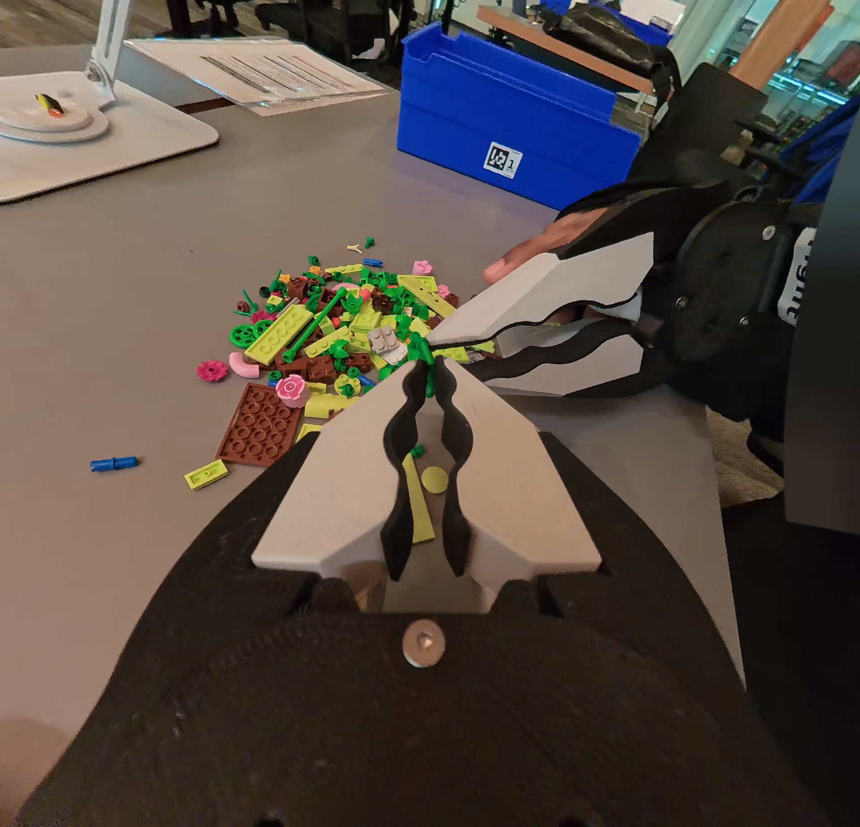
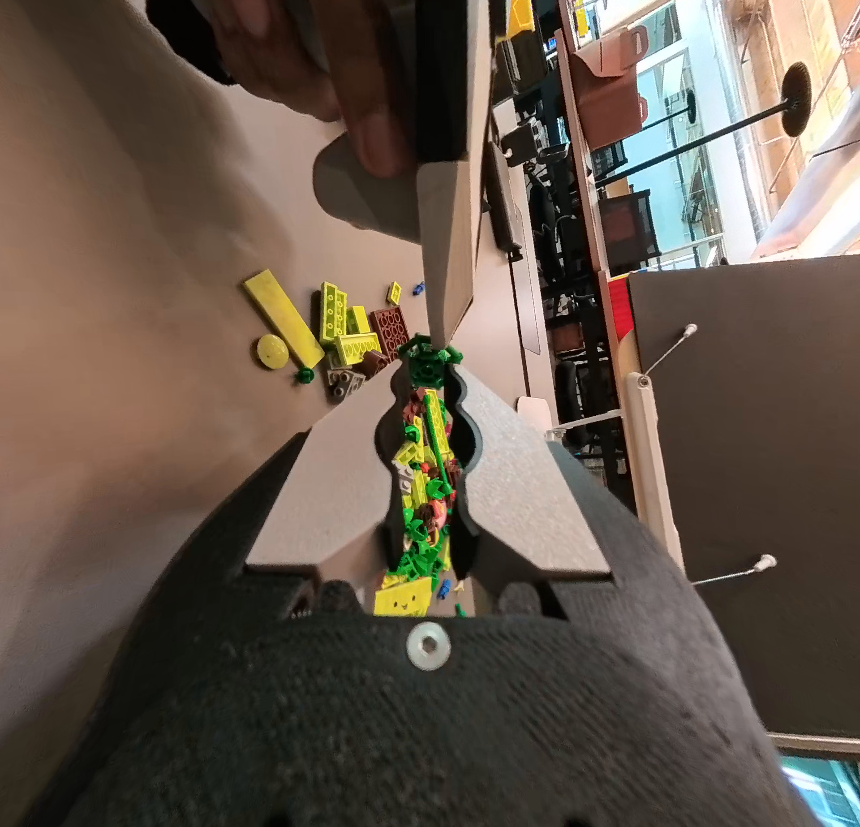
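Note:
A pile of small toy bricks (image 1: 335, 330) in lime, green, brown and pink lies on the grey table (image 1: 139, 292). My left gripper (image 1: 427, 367) is just above the pile's near edge, shut on a small green plant piece (image 1: 419, 351). My right gripper (image 1: 433, 339) comes in from the right and its tips meet the same green piece. In the right wrist view my right gripper (image 2: 424, 372) is shut on a dark green round part (image 2: 422, 369), and the left gripper (image 2: 440, 334) comes down from above onto it. I cannot tell whether the green bits are one piece or two.
A brown studded plate (image 1: 260, 425), a pink flower (image 1: 211, 370), a blue pin (image 1: 114, 463) and a small lime plate (image 1: 206, 474) lie near the pile. A blue bin (image 1: 512, 106) stands behind it. A white stand base (image 1: 93, 139) and papers (image 1: 260, 69) are at the far left. Both grippers' tips are close together, under 4 cm apart. Both grippers' tips are roughly 10 cm from the brown studded plate (image 1: 260, 425). The right camera catches it too, in the right wrist view (image 2: 398, 342).

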